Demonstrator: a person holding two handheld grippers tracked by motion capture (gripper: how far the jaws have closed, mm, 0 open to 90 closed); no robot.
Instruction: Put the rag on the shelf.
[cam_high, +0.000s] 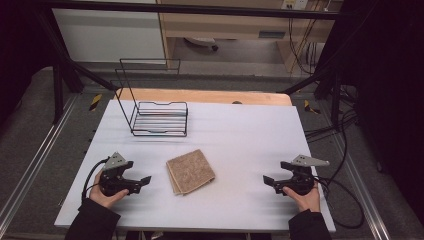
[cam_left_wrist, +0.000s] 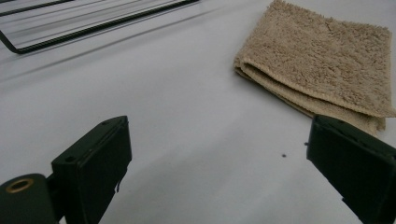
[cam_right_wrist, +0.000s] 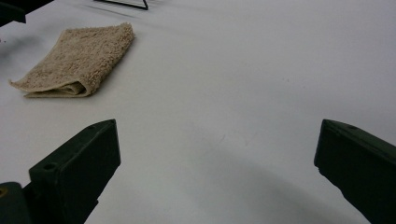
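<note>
You see a folded towel (cam_high: 190, 172) lying flat on the white table (cam_high: 240, 130), near the middle of its front half. It is beige terry cloth with a fuzzy nap, folded into a roughly square pad of several layers and turned at a slant to the table edge. In your left gripper view the stacked layers show along its near edge (cam_left_wrist: 322, 65), and in your right gripper view the rounded fold faces you (cam_right_wrist: 77, 58).
</note>
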